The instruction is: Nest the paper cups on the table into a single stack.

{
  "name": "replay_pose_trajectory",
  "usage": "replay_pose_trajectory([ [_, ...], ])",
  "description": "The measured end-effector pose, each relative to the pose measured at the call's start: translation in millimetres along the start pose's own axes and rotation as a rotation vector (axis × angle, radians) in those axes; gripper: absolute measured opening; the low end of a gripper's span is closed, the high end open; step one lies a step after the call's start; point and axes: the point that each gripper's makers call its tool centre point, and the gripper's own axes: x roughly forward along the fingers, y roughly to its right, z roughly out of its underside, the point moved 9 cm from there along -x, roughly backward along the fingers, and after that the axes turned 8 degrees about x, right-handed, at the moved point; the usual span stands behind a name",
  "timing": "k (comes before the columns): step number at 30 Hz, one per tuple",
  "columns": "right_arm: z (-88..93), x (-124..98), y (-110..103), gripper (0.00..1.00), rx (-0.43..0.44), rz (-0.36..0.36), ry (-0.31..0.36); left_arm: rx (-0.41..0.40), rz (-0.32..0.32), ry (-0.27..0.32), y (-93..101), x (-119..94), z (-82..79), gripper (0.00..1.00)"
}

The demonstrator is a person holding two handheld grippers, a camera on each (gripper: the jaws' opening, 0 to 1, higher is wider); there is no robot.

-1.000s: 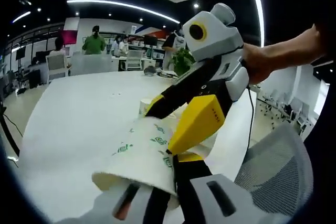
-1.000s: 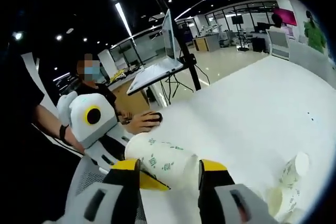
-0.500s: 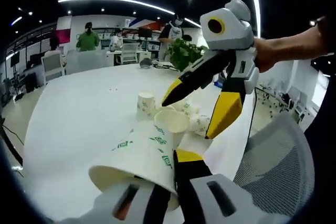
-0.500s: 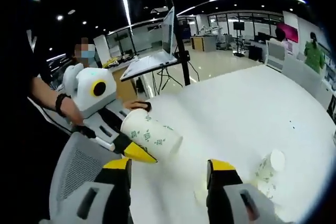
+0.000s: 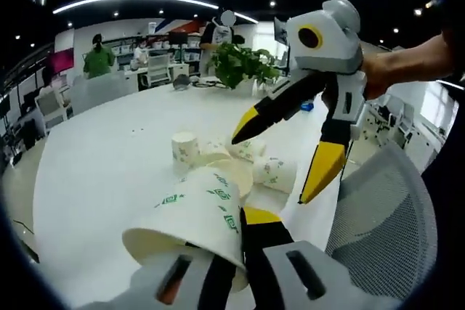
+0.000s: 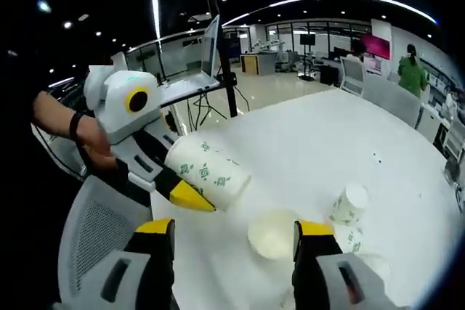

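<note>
A white paper cup with green printed motifs [image 5: 190, 215] is held on its side by the left gripper [image 5: 229, 252], whose yellow-tipped jaws are closed on the cup's wall near the open rim. In the right gripper view the same cup [image 6: 207, 173] is seen clamped by that gripper [image 6: 190, 197], lifted above the white table [image 6: 341, 143].

The right gripper [image 6: 232, 234] is seen with its jaws spread wide and nothing between them; in the left gripper view it [image 5: 280, 154] hangs above the table with both yellow tips apart.

On the table [image 5: 102, 165] lies a cluster of further paper cups. One small cup standing upside down [image 5: 184, 149] is seen at the cluster's left, an open cup seen from its mouth [image 5: 234, 173] beside it, and a cup lying on its side [image 5: 276, 173] to the right. In the right gripper view the open cup [image 6: 274, 234] lies between the jaws' tips, with the upside-down cup [image 6: 348, 204] near it.

The green marks on the cups are too small to be read as writing.

A grey mesh chair back [image 5: 385, 230] is seen beside the table.
</note>
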Motion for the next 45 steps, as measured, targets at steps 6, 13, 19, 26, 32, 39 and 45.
replay_pose_trajectory([
  [6,12.4,-10,2,0.66,0.027,0.031,0.009,0.106,0.039,-0.061,2.0,18,-15.8,0.00],
  [13,20.7,-17,4,0.66,0.052,0.054,0.021,0.158,0.057,-0.114,11.8,37,-27.9,0.00],
  [19,23.8,-22,4,0.66,0.071,0.069,0.028,0.174,0.048,-0.136,8.9,49,-38.9,0.00],
  [26,27.0,-28,10,0.66,0.079,0.076,0.029,0.149,0.038,-0.154,7.3,56,-35.7,0.01],
  [32,29.6,-30,18,0.66,0.091,0.085,0.027,0.154,0.035,-0.147,11.4,58,-38.8,0.01],
  [39,29.2,-27,19,0.65,0.094,0.081,0.029,0.147,0.025,-0.123,11.5,57,-41.3,0.05],
  [45,28.1,-23,19,0.65,0.095,0.075,0.031,0.142,0.023,-0.101,11.0,58,-45.0,0.07],
])
